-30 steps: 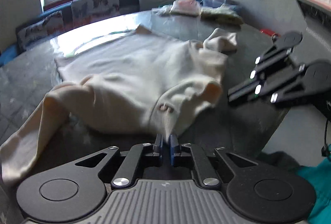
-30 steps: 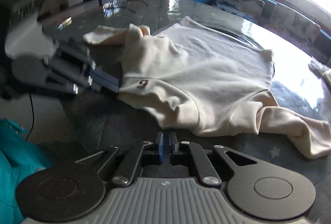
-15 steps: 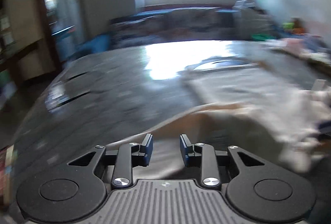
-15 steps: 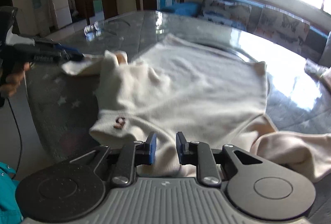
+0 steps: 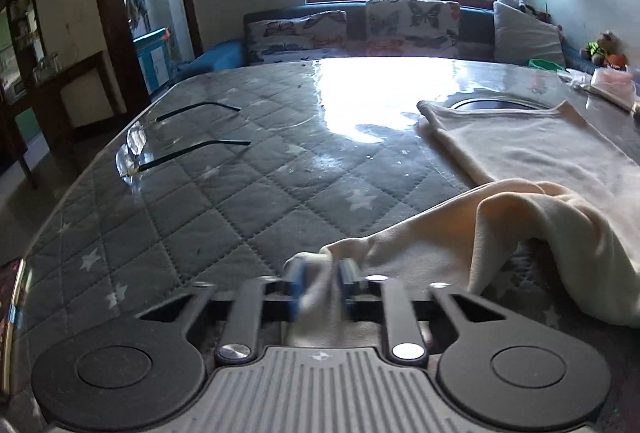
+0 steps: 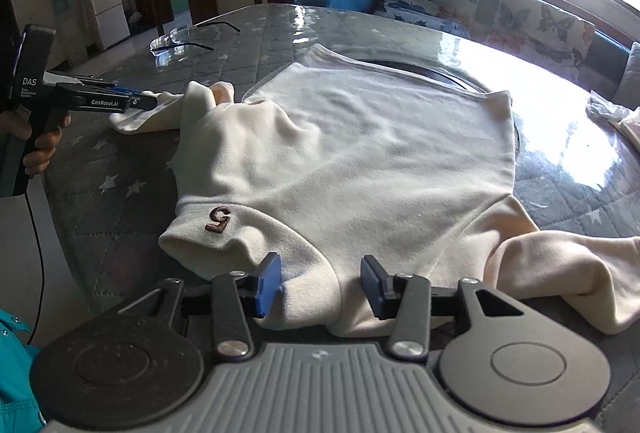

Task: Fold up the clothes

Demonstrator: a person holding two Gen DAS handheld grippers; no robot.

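A cream sweater (image 6: 360,161) lies spread on the grey quilted table (image 6: 100,201), its collar with a brown "5" patch (image 6: 218,219) toward me. My left gripper (image 5: 320,287) is shut on the cuff of one sleeve (image 5: 420,245); it also shows in the right wrist view (image 6: 154,101) at the far left, pinching that sleeve end. My right gripper (image 6: 322,283) is open, its blue pads either side of the collar's near edge. The other sleeve (image 6: 568,269) lies bunched at the right.
A pair of glasses (image 5: 176,141) lies on the table's far left part, also seen in the right wrist view (image 6: 180,37). A sofa with butterfly cushions (image 5: 360,29) stands behind the table. Folded items (image 5: 608,85) sit at the far right edge.
My left gripper swung from the collar to the sleeve end and closed on the cuff. My right gripper moved in to the collar and opened wide.
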